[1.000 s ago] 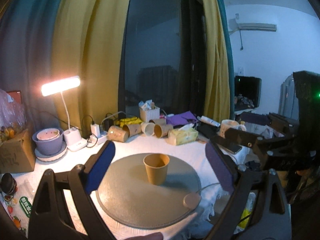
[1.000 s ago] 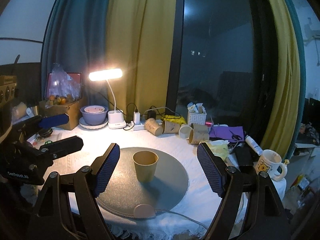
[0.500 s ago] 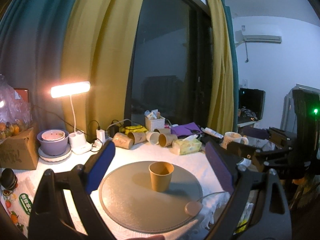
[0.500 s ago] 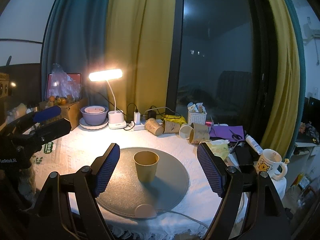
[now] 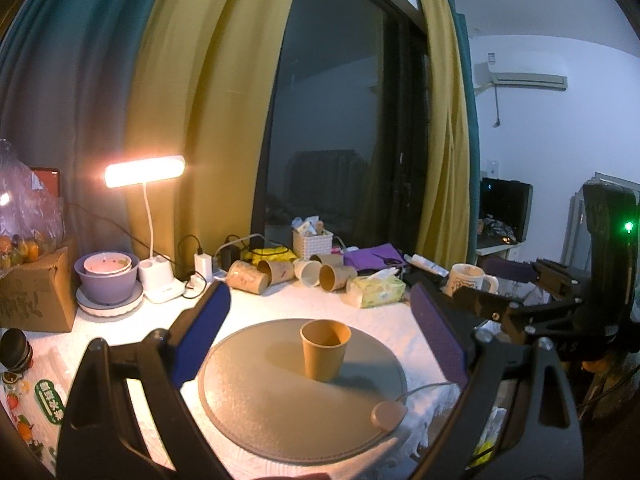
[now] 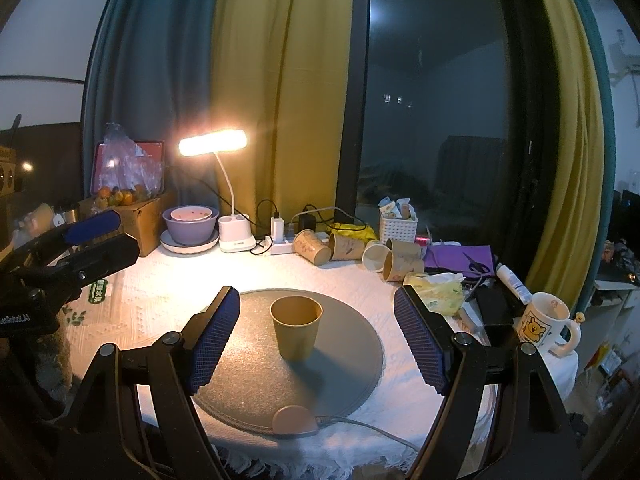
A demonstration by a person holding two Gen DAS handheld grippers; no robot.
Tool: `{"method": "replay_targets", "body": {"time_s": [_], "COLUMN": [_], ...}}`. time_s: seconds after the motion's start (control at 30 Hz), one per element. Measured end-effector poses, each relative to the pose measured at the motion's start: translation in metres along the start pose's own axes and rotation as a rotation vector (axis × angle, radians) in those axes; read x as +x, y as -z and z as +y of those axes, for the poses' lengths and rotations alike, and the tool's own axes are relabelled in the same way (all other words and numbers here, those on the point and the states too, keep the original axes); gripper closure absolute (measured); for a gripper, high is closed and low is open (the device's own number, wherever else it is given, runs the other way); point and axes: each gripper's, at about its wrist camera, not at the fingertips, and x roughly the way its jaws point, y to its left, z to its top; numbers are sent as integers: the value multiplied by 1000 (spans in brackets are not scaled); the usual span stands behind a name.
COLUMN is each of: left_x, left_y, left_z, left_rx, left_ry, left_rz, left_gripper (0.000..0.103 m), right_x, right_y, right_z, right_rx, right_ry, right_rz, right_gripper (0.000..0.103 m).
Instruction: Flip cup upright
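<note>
Right wrist view: I see the paper cup upright on the round mat; my right gripper and left gripper gape wide, empty.

Dim fisheye views, glaring desk lamp

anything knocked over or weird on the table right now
The brown paper cup stands upright on the round grey mat, nothing spilled. Behind it, several paper cups lie tipped on their sides near the white basket.
</note>
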Motion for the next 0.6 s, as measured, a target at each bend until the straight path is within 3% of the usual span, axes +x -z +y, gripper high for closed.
{"method": "replay_targets", "body": {"time_s": [0.6], "left_x": [0], "left_y": [1], "left_z": [0], "left_rx": [-2], "left_ry": [-5], "left_rz": [-1], "left_gripper": [11], "right_x": [3], "right_y": [3], "right_z": [0], "right_rx": [5], "right_ry": [-4], "right_rz": [2], "right_gripper": [21]}}
